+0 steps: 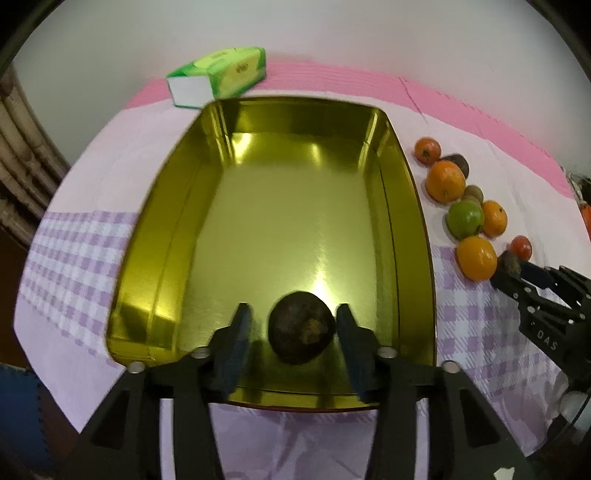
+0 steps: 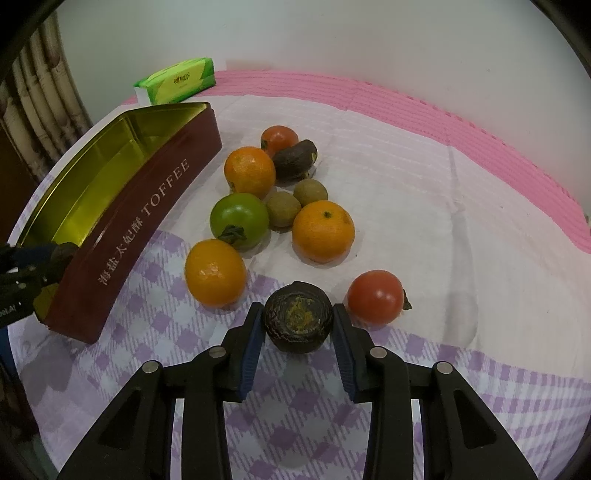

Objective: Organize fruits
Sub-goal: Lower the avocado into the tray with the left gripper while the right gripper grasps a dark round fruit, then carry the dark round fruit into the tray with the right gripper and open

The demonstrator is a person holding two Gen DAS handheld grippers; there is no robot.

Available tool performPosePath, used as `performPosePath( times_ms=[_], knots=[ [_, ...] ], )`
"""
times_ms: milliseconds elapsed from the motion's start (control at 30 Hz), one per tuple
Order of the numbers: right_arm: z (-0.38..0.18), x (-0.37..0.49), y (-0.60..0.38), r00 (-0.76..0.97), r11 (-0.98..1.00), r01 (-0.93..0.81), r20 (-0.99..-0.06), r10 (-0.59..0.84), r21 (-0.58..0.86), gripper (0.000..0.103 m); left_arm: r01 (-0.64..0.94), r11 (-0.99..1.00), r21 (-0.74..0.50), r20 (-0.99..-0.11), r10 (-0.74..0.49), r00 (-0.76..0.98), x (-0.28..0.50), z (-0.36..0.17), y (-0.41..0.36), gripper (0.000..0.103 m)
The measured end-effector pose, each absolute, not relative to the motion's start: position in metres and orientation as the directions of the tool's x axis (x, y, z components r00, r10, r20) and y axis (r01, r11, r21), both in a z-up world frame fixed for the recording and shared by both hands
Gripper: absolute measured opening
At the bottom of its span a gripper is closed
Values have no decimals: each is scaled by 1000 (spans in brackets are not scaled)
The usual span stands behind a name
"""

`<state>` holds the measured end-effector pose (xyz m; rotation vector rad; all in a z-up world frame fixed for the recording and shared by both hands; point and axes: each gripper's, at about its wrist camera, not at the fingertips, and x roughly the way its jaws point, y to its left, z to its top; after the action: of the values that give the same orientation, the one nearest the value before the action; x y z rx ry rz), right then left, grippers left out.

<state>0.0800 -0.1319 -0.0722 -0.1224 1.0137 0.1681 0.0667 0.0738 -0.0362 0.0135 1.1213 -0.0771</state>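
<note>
My left gripper [image 1: 293, 325] hangs over the near end of the gold-lined tin [image 1: 402, 155], its pads spread clear of the dark wrinkled fruit [image 1: 301, 326] lying on the tin's shiny floor between them; a gap shows on each side, so that fruit is loose. My right gripper [image 2: 297, 325] is clamped on a second dark fruit [image 2: 297, 319], both pads pressing its sides, just above the cloth [image 2: 480, 406], which is lilac check near me and plain pale further out. Just right of that fruit sits a red tomato [image 2: 375, 297]; to its left an orange [image 2: 215, 272]. Beyond them the rest cluster: a green tomato [image 2: 239, 218], two more oranges, two small brown fruits, a dark elongated fruit and another red tomato. The tin's maroon side reads TOFFEE. Past the cloth runs a pink ribbed mat [image 2: 406, 99], with a green tissue pack [image 2: 175, 79] at the white wall [image 2: 332, 33].
</note>
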Motion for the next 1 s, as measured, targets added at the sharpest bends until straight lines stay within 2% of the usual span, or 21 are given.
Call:
performPosePath(
  times_ms=[67, 133, 433, 733, 1000],
  knots=[
    [-68, 78, -131, 528, 980, -193, -846, 74, -35, 37, 59, 998, -29, -891, -52, 452, 66, -28, 78, 58],
    [-62, 79, -129, 536, 981, -192, -841, 72, -39, 37, 50, 998, -29, -882, -50, 469, 65, -20, 82, 70],
    [-16, 91, -95, 580, 966, -259, -803, 137, -22, 37, -24, 1000, 7, -837, 19, 547, 68, 15, 118, 86],
    [-5, 116, -12, 556, 916, -401, -794, 245, 2, 37, -155, 987, 36, -808, 120, 577, 61, 30, 171, 91],
    [-35, 138, 33, 504, 885, -463, -835, 222, -44, 38, -198, 978, 59, -821, 161, 548, 69, 17, 186, 91]
  ],
)
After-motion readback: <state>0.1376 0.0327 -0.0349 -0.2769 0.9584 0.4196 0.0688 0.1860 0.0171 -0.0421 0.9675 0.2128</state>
